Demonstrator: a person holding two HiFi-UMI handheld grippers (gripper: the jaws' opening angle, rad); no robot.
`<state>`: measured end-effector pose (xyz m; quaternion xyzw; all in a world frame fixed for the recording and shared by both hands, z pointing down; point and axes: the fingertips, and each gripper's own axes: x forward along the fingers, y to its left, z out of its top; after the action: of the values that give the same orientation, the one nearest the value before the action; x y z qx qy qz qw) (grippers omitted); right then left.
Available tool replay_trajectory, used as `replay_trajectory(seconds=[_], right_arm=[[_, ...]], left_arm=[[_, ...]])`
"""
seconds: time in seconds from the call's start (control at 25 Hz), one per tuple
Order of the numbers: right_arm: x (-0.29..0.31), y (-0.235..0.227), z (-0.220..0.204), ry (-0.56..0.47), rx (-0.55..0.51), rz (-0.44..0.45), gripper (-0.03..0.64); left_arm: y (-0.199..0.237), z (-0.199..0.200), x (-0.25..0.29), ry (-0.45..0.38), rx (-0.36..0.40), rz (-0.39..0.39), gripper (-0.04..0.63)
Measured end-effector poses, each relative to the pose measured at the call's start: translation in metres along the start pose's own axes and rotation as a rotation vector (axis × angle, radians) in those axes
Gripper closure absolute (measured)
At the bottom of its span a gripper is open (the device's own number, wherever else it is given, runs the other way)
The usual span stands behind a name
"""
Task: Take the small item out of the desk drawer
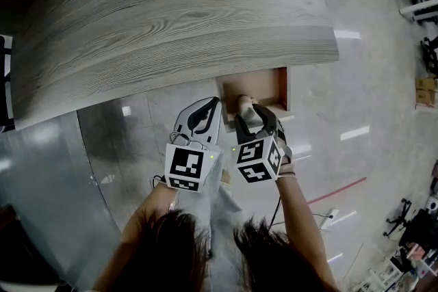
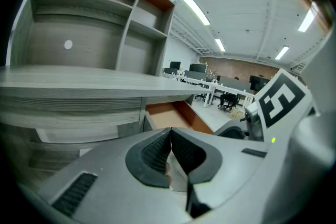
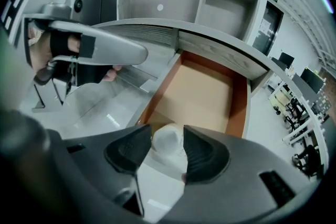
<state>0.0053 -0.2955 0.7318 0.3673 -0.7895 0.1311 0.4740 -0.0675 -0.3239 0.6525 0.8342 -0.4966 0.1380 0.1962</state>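
Drawer [image 3: 239,107] stands open; the small white item [image 3: 169,144] sits at its near end, directly between the wide-apart jaws of the right gripper [image 1: 248,108], seemingly untouched; the left gripper [image 2: 170,134], pinched together and empty, hangs farther off to the left

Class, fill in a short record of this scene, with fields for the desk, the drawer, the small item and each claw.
Desk: grey wood-grain top, shelves above it
Drawer: pulled open, brown inside
Small item: white, rounded, at the drawer's near end
Right claw: jaws apart, one on either side of the small item, pointing down at the drawer
Left claw: jaws together, left of the drawer in the head view
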Motion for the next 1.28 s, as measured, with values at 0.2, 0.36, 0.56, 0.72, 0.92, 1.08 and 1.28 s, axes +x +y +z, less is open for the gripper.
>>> replay_trajectory(seconds=[0.2,0.36,0.56,0.72,0.92,1.08,1.28], right_arm=[[0.006,-0.002,-0.003,0.051,0.022,0.020,0.431],[0.009,-0.001,-0.004,0.094,0.050,0.029,0.431],[0.014,-0.002,-0.006,0.143,0.087,0.029,0.431],[0.018,-0.005,-0.008,0.173,0.101,0.003,0.431],[0.018,-0.006,-0.012,0.191,0.185,0.020,0.436],[0.016,-0.008,-0.013,0.168,0.210,0.008,0.446],[0.016,-0.008,-0.012,0.159,0.209,0.003,0.454]], left_arm=[[0.000,-0.003,0.004,0.004,-0.004,0.000,0.578],[0.001,-0.003,0.006,0.006,-0.008,0.003,0.578],[0.003,-0.002,0.009,0.006,-0.008,0.003,0.578],[0.004,-0.002,0.011,0.006,-0.009,0.003,0.578],[0.004,-0.002,0.012,0.008,-0.008,0.007,0.578],[0.006,-0.003,0.011,0.011,-0.009,0.010,0.578],[0.007,-0.005,0.011,0.016,-0.002,0.010,0.578]])
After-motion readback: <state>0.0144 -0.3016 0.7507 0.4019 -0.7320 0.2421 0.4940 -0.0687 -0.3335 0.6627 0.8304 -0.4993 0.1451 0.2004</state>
